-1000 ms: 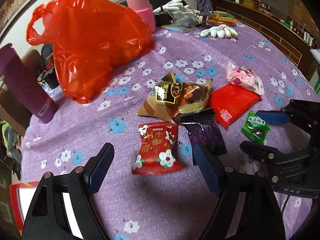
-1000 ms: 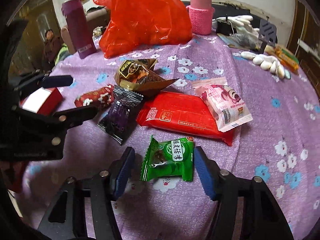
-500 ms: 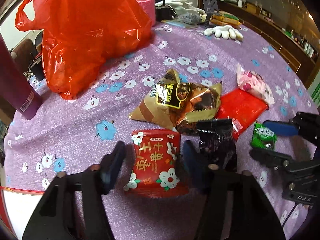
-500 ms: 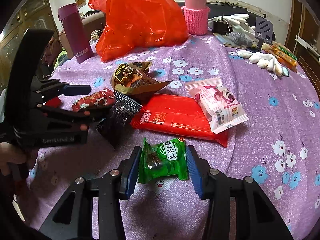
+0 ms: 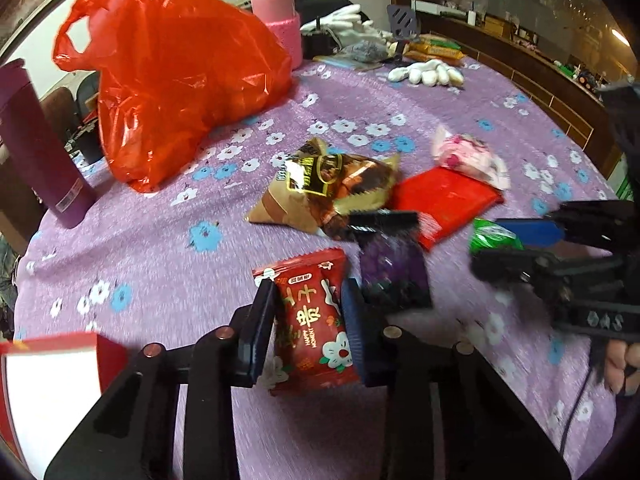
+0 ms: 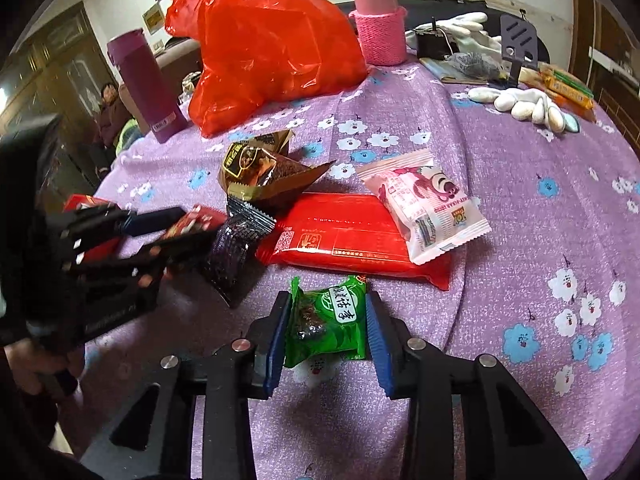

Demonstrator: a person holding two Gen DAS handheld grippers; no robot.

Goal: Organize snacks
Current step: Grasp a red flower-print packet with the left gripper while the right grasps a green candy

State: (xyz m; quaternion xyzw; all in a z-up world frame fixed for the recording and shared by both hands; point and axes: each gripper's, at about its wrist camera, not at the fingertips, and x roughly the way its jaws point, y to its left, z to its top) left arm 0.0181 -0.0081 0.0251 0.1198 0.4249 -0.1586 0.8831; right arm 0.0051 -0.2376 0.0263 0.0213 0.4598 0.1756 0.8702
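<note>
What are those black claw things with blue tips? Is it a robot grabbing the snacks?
No robot: a person holds a pincer tool in each hand, each with a camera looking along its two fingers, which gives the two pictures. The left gripper has just been closing and now squeezes a red flowered snack packet. The right gripper has just been closing too, onto a green snack packet. On the purple flowered tablecloth lie more snacks: a dark purple packet, a flat red packet and a pink bear packet. Behind them sits a big red plastic bag.
</note>
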